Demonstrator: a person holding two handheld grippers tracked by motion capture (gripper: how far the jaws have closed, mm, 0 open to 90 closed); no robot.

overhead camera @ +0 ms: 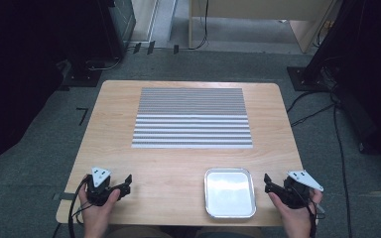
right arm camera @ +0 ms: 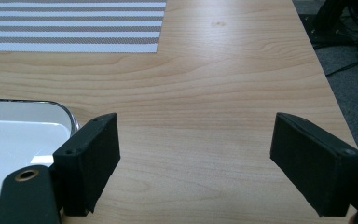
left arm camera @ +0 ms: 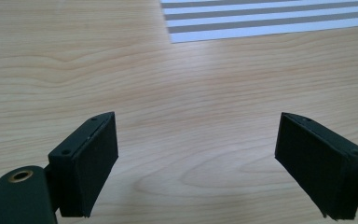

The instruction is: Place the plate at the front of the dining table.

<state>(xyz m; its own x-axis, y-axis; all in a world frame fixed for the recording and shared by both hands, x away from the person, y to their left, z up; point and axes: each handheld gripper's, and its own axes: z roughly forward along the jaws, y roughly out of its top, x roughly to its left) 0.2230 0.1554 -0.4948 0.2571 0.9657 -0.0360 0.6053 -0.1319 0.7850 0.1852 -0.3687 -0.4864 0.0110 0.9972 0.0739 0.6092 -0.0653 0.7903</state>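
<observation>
tray (overhead camera: 229, 192) sits empty at the near edge of the wooden surface (overhead camera: 178, 163), just nearer than the striped mat (overhead camera: 192, 118). left gripper (overhead camera: 121, 184) rests well left of the tray, right gripper (overhead camera: 269, 183) just right of it, both jaws spread wide and holding nothing, seemingly poised to begin.

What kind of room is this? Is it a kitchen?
Probably not a kitchen; it looks more like a lab or workshop for recording tests. A bare wooden table stands on grey carpet, loose cables trail across the floor, and dark equipment stands surround it.
</observation>
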